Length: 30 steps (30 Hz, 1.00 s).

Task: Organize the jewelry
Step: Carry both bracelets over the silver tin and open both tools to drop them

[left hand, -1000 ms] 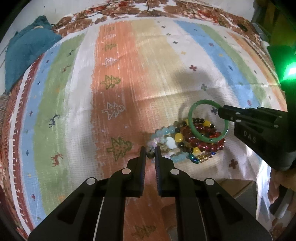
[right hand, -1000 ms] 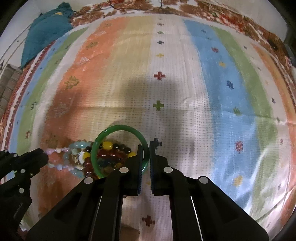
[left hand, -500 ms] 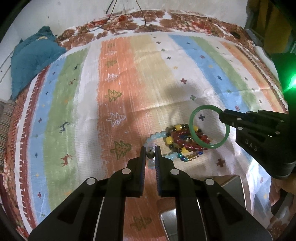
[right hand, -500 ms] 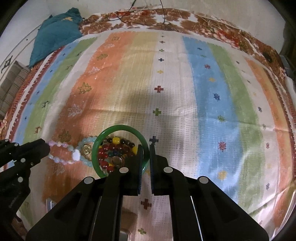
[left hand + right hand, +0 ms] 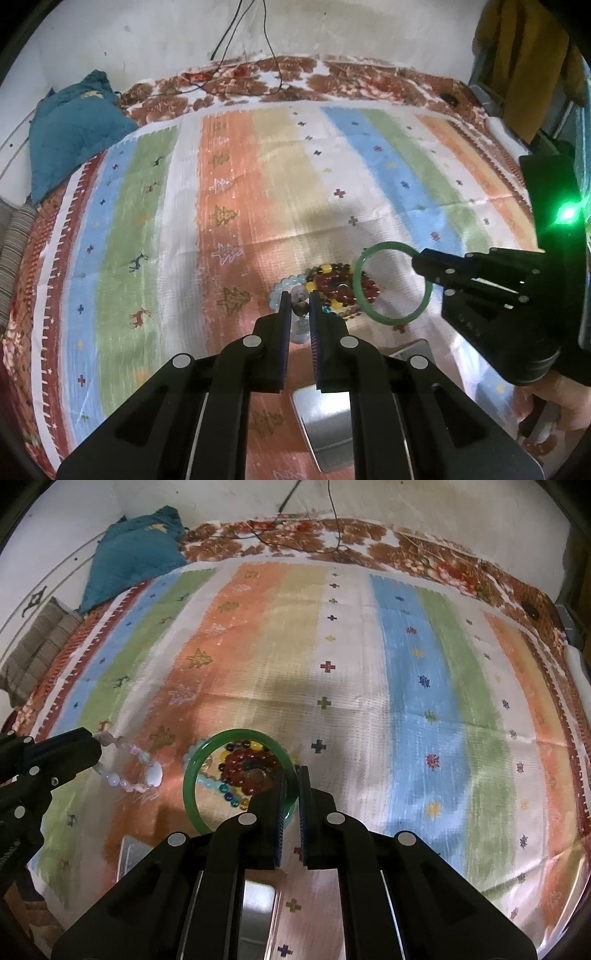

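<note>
My left gripper (image 5: 298,300) is shut on a pale pink and white beaded bracelet (image 5: 129,766), which hangs lifted off the cloth; it also shows in the left wrist view (image 5: 300,306). My right gripper (image 5: 291,775) is shut on a green jade bangle (image 5: 192,775) and holds it in the air; the bangle also shows in the left wrist view (image 5: 388,317). A pile of beaded bracelets (image 5: 332,286) in red, yellow, dark and light blue lies on the striped cloth below; I see it through the bangle (image 5: 247,764).
A shiny metal tray (image 5: 325,424) lies near the front edge of the striped cloth (image 5: 258,192), under both grippers; it also shows in the right wrist view (image 5: 258,915). A teal pillow (image 5: 74,129) sits at the far left. Cables (image 5: 240,44) hang on the back wall.
Both grippers have risen and pulled back from the pile. The pale bracelet has come free of the pile with the left gripper. The metal tray has come into view.
</note>
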Each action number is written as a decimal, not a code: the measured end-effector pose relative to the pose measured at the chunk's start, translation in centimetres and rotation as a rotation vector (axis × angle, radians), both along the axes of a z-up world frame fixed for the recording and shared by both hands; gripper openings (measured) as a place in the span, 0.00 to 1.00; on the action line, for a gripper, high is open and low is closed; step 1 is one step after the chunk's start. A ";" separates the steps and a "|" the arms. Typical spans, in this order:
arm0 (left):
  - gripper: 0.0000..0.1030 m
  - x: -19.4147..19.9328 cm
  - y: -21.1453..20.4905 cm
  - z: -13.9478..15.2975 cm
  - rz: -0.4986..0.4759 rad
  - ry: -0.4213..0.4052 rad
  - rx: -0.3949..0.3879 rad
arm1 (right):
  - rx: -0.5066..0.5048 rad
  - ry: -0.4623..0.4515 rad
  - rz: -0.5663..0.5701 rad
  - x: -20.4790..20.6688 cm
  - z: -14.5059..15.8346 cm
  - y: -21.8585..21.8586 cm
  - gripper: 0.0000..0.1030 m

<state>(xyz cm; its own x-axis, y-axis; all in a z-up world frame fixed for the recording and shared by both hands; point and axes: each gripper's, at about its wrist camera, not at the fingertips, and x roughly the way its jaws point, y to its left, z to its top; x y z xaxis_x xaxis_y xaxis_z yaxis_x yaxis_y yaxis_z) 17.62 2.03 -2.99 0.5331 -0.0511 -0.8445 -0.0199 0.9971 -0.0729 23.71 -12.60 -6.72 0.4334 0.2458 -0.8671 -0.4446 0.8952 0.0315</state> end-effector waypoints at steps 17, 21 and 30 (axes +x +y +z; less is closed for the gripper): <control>0.09 -4.4 -2.1 1.7 -0.042 -0.067 0.000 | -0.001 -0.024 0.029 -4.9 1.3 -1.2 0.08; 0.09 -5.5 -2.4 1.8 -0.048 -0.075 0.008 | -0.007 -0.022 0.040 -6.0 1.2 -1.3 0.08; 0.09 -6.8 -3.0 1.4 -0.052 -0.071 0.006 | -0.010 -0.011 0.062 -8.3 0.9 -1.1 0.08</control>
<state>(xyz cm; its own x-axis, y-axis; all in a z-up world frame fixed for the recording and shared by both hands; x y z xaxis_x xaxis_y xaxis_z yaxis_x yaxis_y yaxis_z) 10.83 -0.94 -1.58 0.5881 -0.0753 -0.8053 0.0367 0.9971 -0.0664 15.40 -13.71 -5.82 0.4273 0.2633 -0.8649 -0.4993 0.8663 0.0170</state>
